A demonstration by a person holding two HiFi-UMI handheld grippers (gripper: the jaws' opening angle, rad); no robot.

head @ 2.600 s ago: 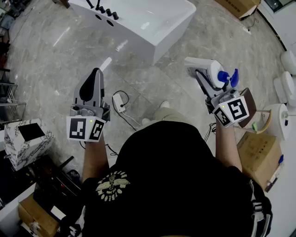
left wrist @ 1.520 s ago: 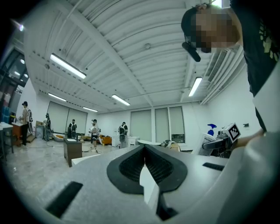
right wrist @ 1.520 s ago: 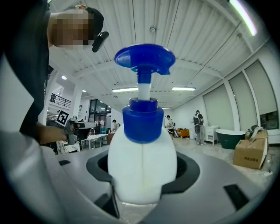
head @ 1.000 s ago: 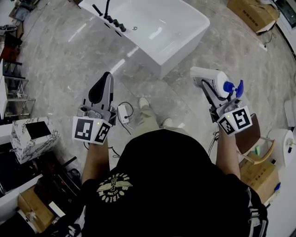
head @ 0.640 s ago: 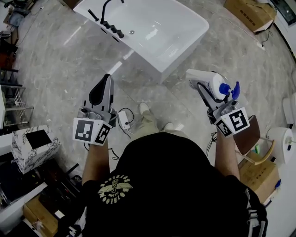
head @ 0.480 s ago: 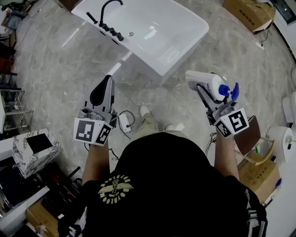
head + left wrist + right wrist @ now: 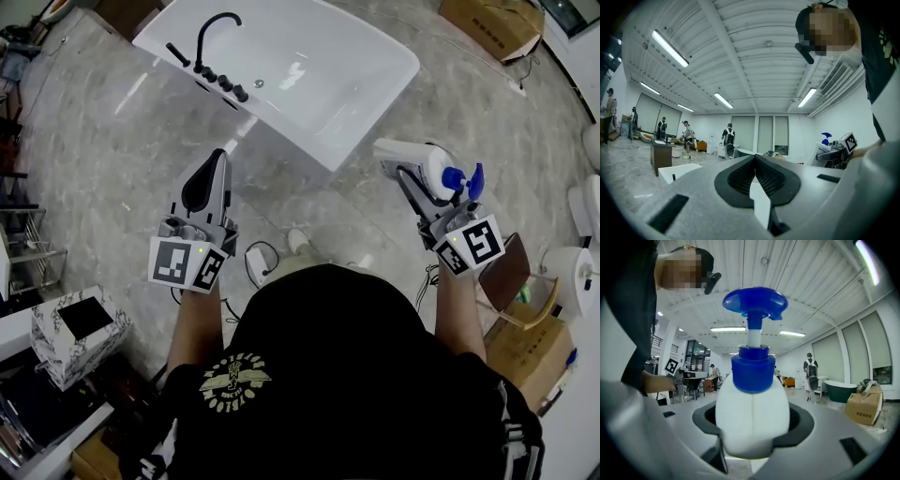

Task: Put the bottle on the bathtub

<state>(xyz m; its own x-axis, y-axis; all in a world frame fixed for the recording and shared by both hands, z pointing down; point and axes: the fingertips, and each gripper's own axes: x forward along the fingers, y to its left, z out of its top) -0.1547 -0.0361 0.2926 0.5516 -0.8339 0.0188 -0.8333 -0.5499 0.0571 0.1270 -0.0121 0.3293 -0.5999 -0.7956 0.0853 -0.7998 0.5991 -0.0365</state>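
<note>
A white pump bottle (image 7: pixel 419 161) with a blue pump head (image 7: pixel 755 336) sits clamped in my right gripper (image 7: pixel 413 184), at the right of the head view. The right gripper view shows the bottle's body wedged between the black pads (image 7: pixel 798 423), pump upward. The white bathtub (image 7: pixel 375 103) with a black tap (image 7: pixel 210 36) on its left rim lies ahead, beyond both grippers. My left gripper (image 7: pixel 208 178) is shut and holds nothing, its black pads (image 7: pixel 776 180) pressed together; it stands short of the tub's near corner.
Grey marble floor lies all round the tub. A white power strip with cable (image 7: pixel 257 262) lies by my feet. A marbled box (image 7: pixel 70 333) stands at the left, cardboard boxes (image 7: pixel 490 25) at the top right, a toilet (image 7: pixel 565 270) and a brown seat (image 7: pixel 503 274) at the right.
The bathtub has slid closer and further into the head view as I walked toward it. Both grippers keep their pose, the bottle still clamped in the right one.
</note>
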